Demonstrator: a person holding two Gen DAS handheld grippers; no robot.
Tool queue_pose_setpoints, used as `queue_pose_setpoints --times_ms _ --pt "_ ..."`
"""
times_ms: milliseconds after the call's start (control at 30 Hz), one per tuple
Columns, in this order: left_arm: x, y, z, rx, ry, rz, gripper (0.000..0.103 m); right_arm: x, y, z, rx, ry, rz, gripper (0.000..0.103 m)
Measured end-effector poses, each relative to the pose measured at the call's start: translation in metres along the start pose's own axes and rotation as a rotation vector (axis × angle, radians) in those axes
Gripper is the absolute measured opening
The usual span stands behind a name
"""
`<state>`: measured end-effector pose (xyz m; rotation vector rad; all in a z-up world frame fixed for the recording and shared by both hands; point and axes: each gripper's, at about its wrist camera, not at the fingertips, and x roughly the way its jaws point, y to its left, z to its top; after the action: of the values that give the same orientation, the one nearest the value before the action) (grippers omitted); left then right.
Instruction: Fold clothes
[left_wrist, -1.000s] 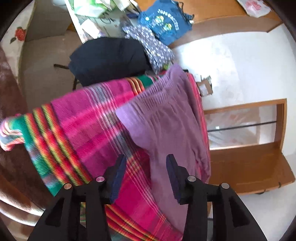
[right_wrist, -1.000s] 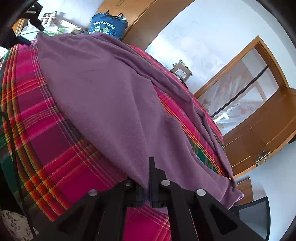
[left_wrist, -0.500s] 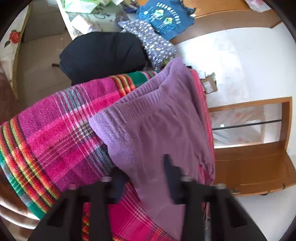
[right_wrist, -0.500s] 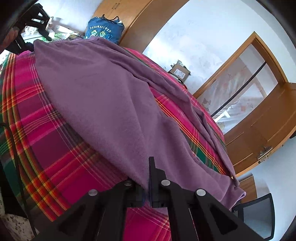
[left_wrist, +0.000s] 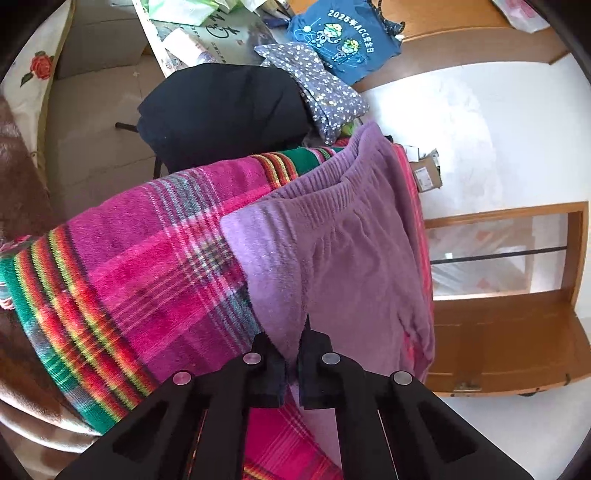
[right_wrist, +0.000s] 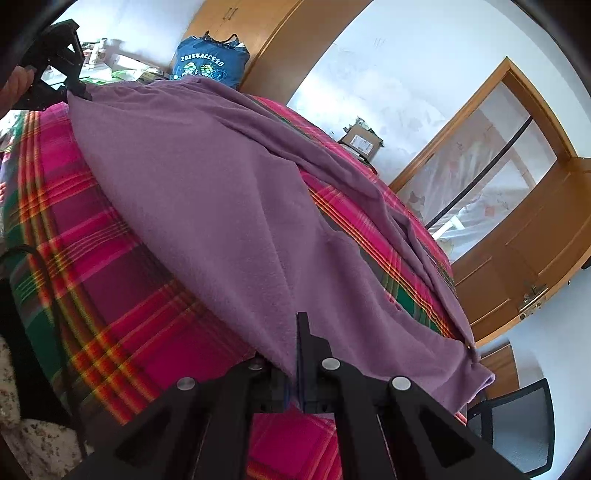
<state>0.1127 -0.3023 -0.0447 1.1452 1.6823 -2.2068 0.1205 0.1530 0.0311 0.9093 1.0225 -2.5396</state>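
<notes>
A pair of purple fleece trousers (left_wrist: 332, 240) lies spread on a pink plaid blanket (left_wrist: 147, 266). My left gripper (left_wrist: 293, 354) is shut on the trousers' side edge just below the ribbed waistband (left_wrist: 325, 184). In the right wrist view the trousers (right_wrist: 221, 192) stretch away across the blanket (right_wrist: 110, 280). My right gripper (right_wrist: 291, 354) is shut on the near edge of a trouser leg. The left gripper (right_wrist: 79, 90) shows at the far corner, holding the cloth.
A black garment (left_wrist: 221, 110) and a dotted blue cloth (left_wrist: 317, 85) lie beyond the blanket, with a blue bag (left_wrist: 343, 37) behind. A wooden door (right_wrist: 517, 229), a cardboard box (right_wrist: 362, 140) and a mesh chair (right_wrist: 524, 417) stand on the right.
My left gripper moved in to the waist-side edge of the trousers and closed on it. My right gripper kept its hold; the cloth is pulled a little flatter.
</notes>
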Motion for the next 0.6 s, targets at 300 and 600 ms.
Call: queue_pose_setpoints --times_ms 300,600 --pt "-0.012 0.011 -0.009 0.007 0.006 0.006 0.004 -0.017 0.007 -0.011 -0.004 0.017 0.018 0.002" --pt "-0.027 0.021 -0.021 -0.003 -0.016 0.009 0.004 -0.022 0.012 -0.019 0.009 0.038 0.037 0.002"
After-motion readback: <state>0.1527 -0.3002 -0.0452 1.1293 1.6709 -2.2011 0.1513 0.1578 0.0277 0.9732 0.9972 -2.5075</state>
